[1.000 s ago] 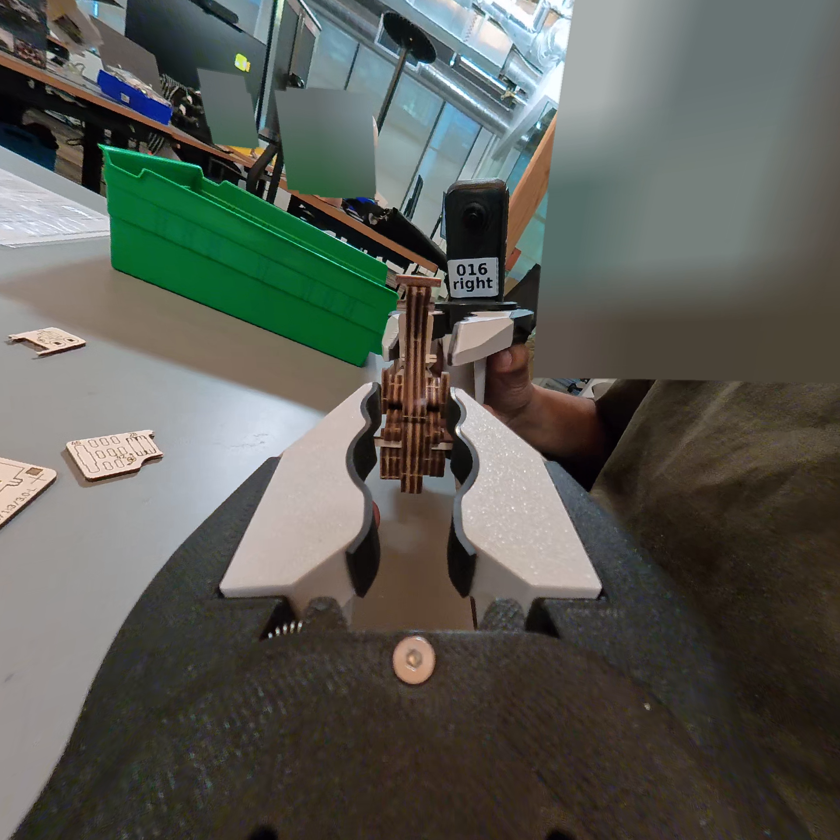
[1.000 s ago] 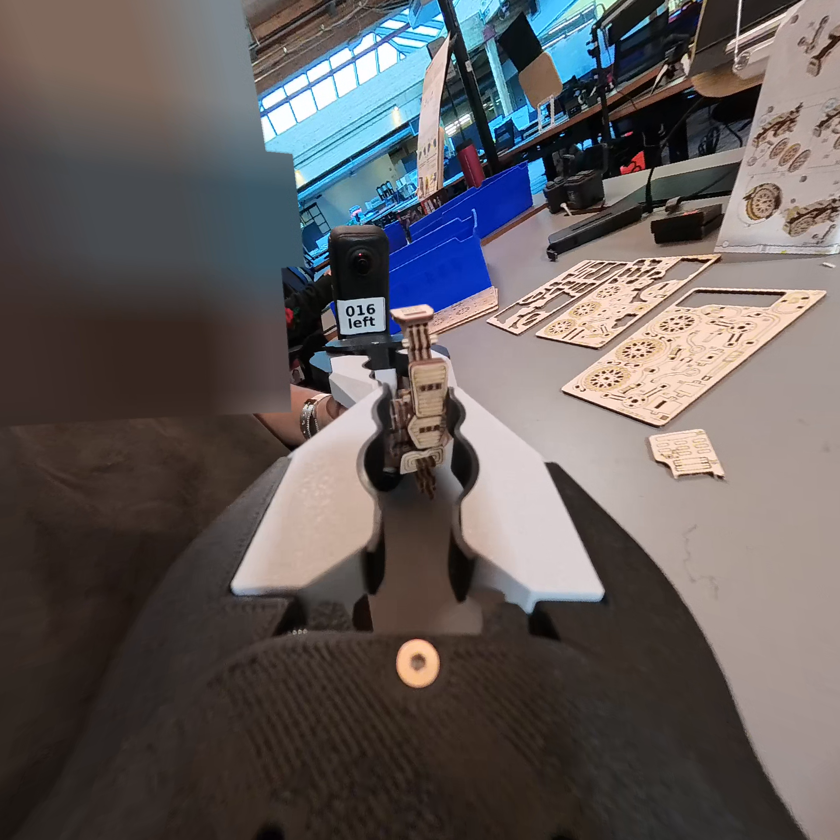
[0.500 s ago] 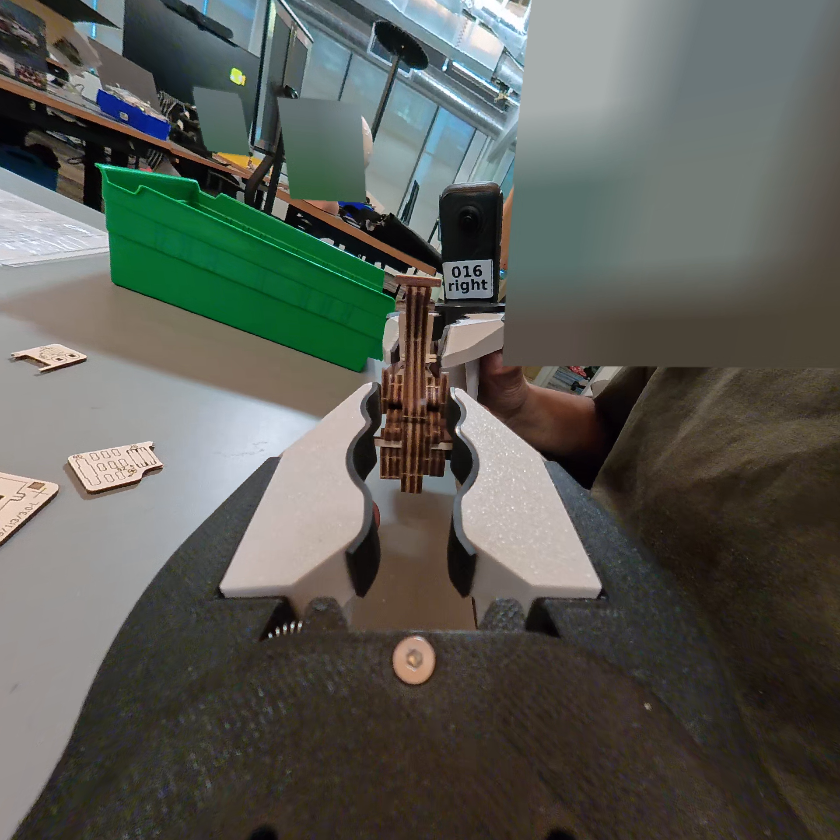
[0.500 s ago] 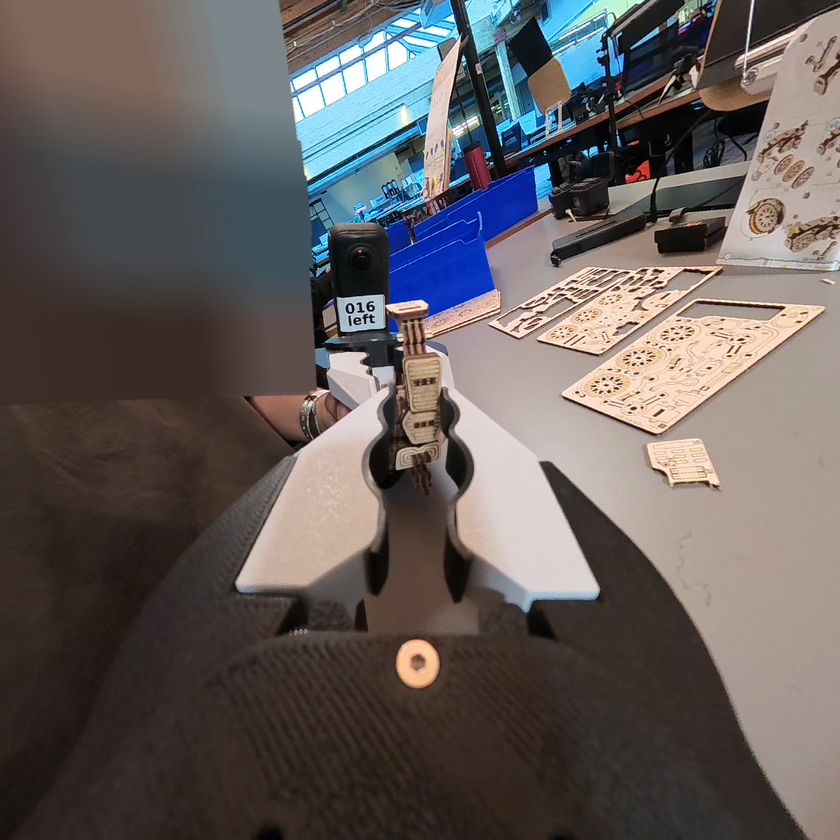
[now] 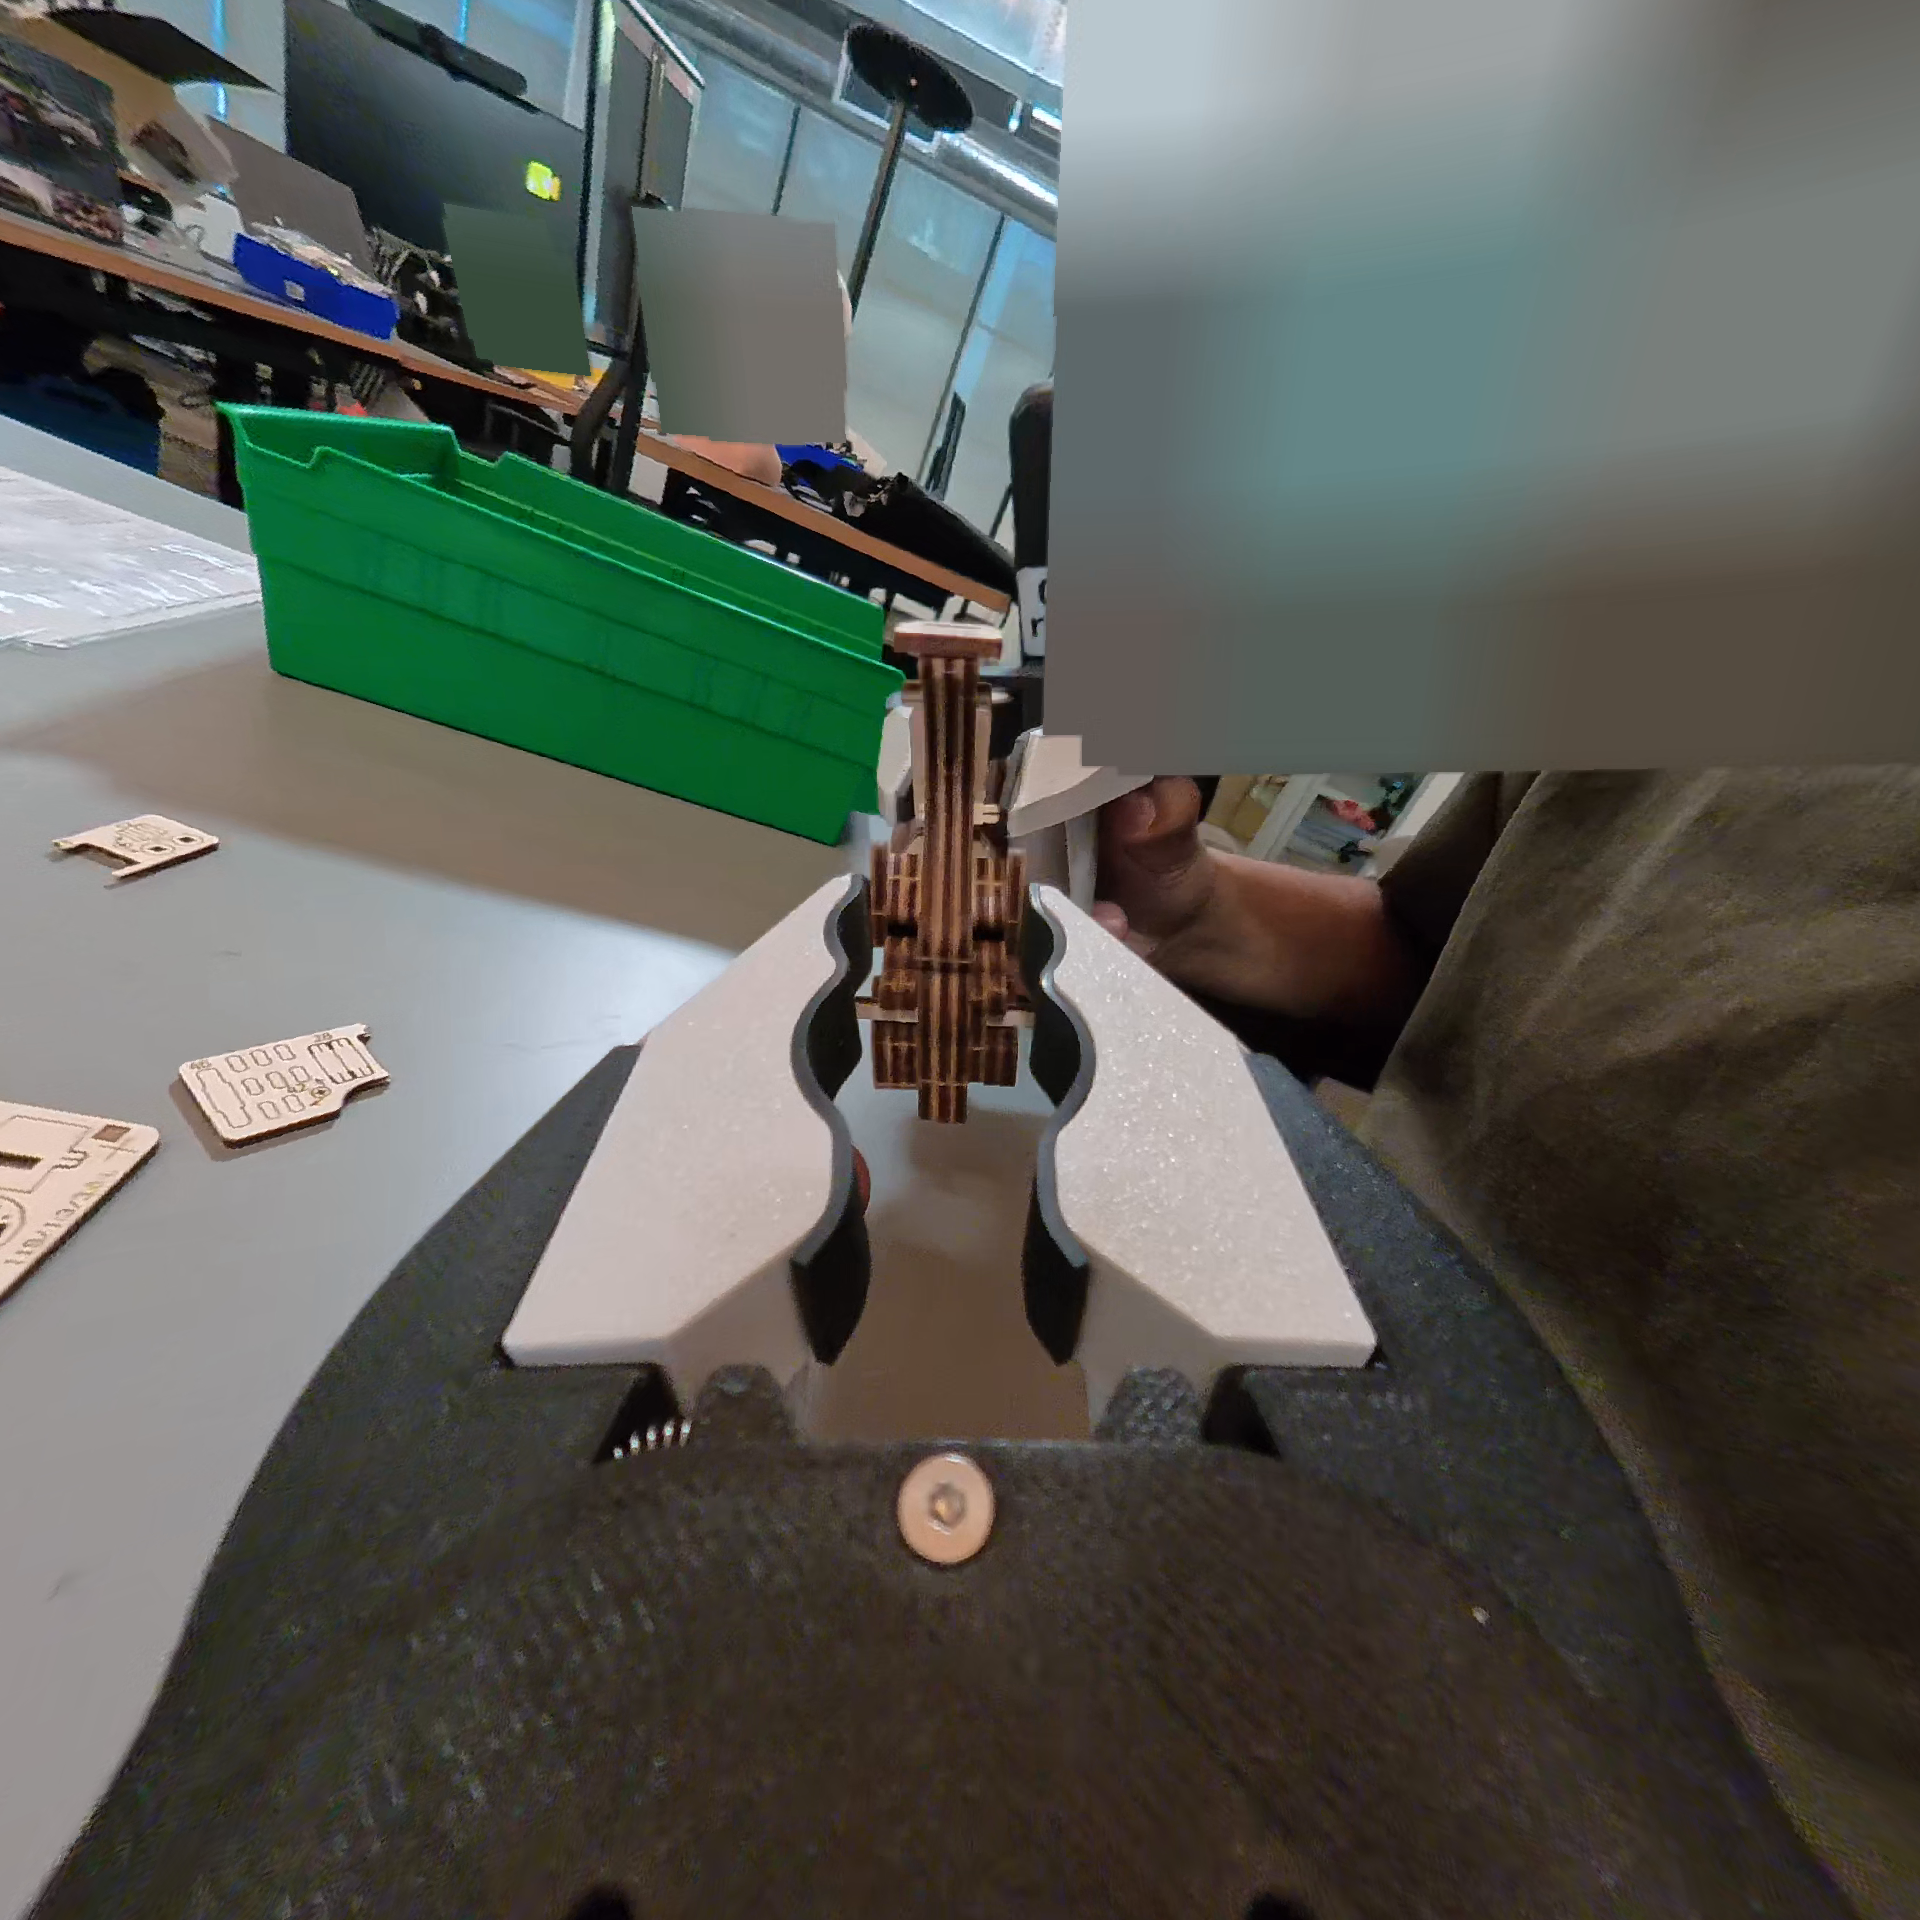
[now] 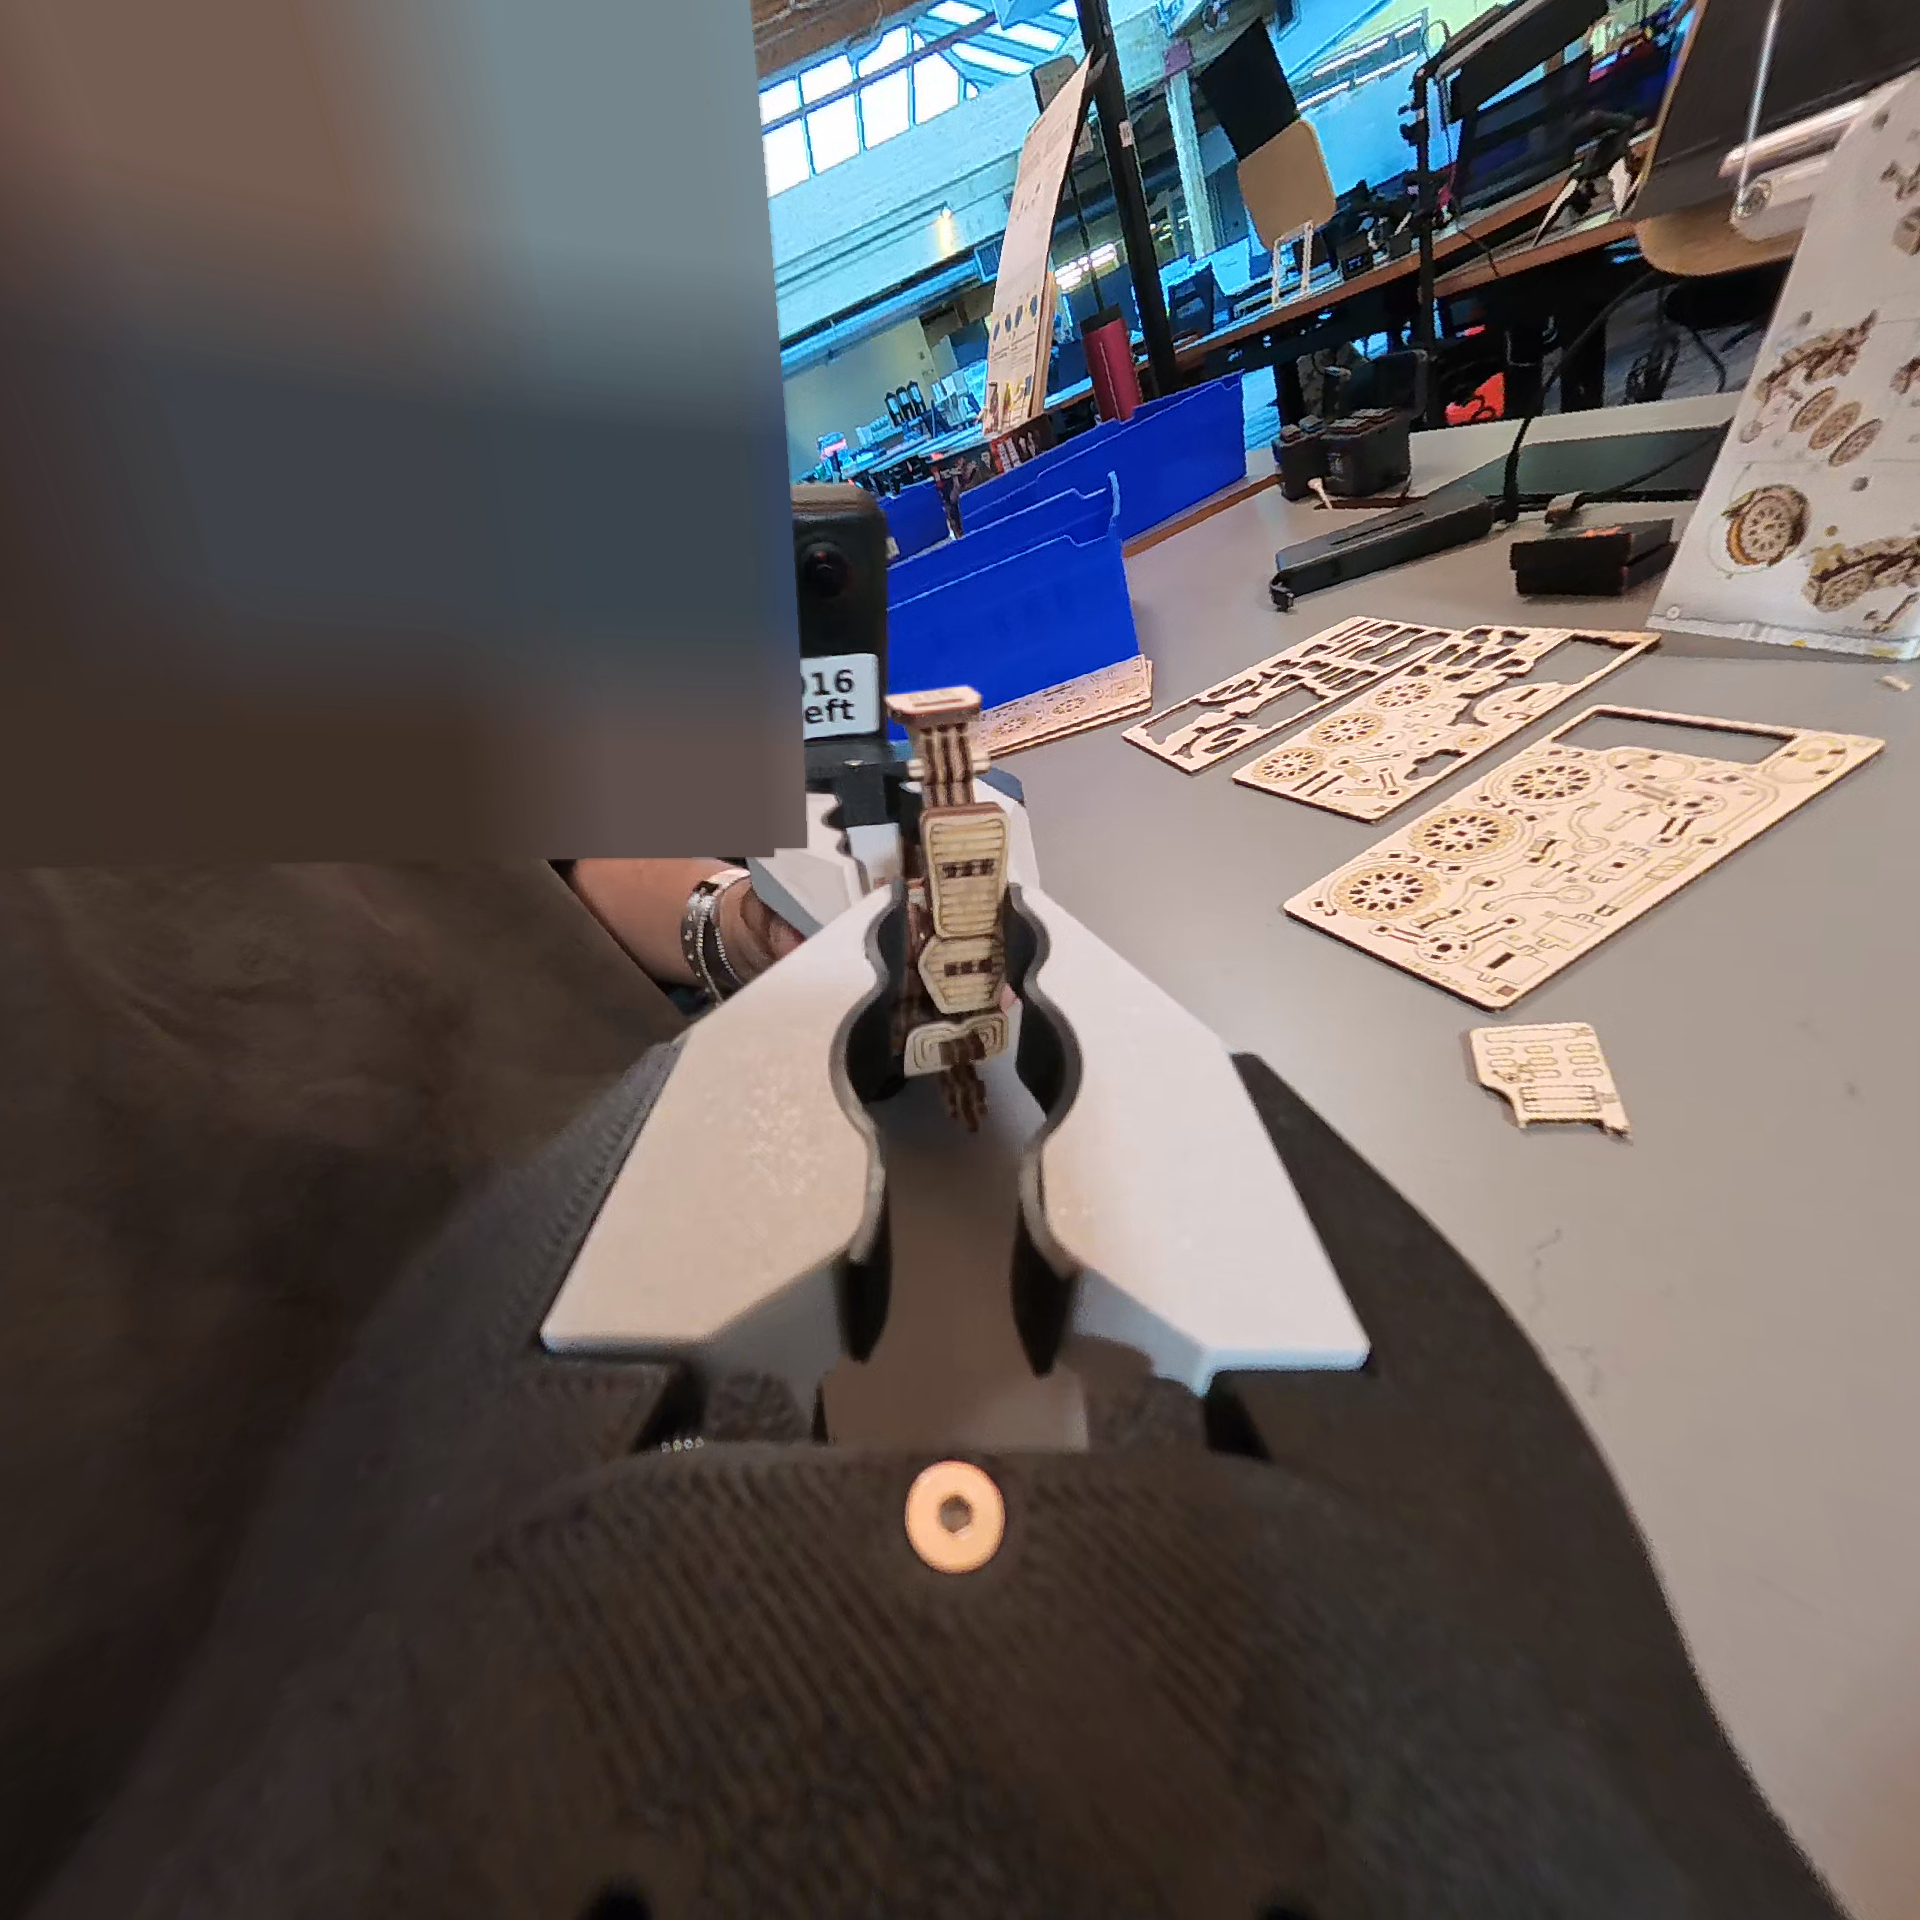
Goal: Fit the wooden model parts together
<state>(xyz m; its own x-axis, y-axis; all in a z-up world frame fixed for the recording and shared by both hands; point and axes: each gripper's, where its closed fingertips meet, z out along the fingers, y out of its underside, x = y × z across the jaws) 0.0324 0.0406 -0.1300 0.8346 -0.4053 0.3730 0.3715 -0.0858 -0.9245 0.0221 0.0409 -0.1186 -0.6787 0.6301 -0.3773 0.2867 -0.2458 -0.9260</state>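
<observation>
A small wooden model assembly (image 5: 943,966) of stacked brown plywood layers with a thin stem and cap on top is held above the grey table. My left gripper (image 5: 943,914) is shut on its lower block. In the right wrist view the same assembly (image 6: 964,904) shows pale engraved panels, and my right gripper (image 6: 954,925) is shut on it from the opposite side. Each gripper shows just beyond the model in the other's view: the right one (image 5: 1049,790) and the left one (image 6: 831,873). A hand (image 5: 1174,883) holds the right gripper.
A green bin (image 5: 540,613) stands at the back left, with loose wooden pieces (image 5: 281,1081) on the table (image 5: 468,935). Blue bins (image 6: 1018,603), flat sheets of wooden parts (image 6: 1579,842), a small loose piece (image 6: 1548,1075) and an instruction sheet (image 6: 1818,488) lie to the right. The person's torso (image 5: 1662,1143) is close. Only a small space, under 4 cm, lies between the two pairs of fingers.
Both grippers keep their hold on the model. The joined pair has shifted slightly, so the backgrounds have slid a little; the grips look unchanged.
</observation>
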